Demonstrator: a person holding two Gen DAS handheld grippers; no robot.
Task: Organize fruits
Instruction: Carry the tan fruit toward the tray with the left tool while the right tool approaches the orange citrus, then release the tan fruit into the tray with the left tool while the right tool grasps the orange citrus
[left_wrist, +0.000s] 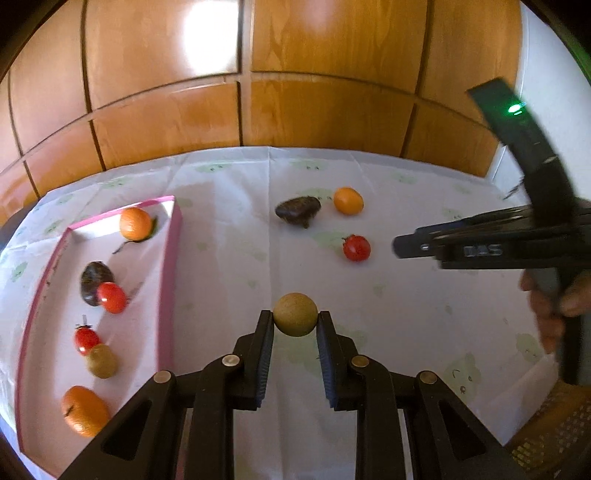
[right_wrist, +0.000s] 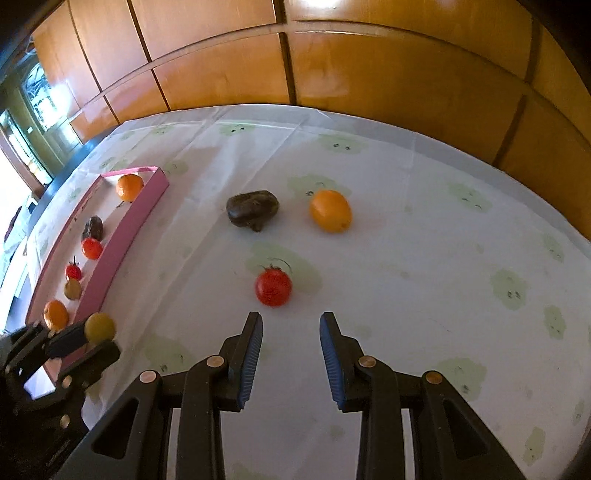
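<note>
Pinching a tan round fruit (left_wrist: 295, 319) between its pads, the left hand-held gripper (left_wrist: 295, 325) hangs just right of the pink tray (left_wrist: 168, 295); the carry-over step looks underway, so next comes a leftward move and release. The right hand-held gripper (right_wrist: 291, 332) gapes empty, with the red tomato (right_wrist: 273, 287) just ahead on the tabletop (right_wrist: 406, 295).

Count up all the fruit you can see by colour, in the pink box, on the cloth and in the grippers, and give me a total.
Orange: 3
Red: 3
Dark brown: 2
Tan-green: 2, one in the pink box at, one held in the left gripper
Total: 10
The right gripper is empty.
</note>
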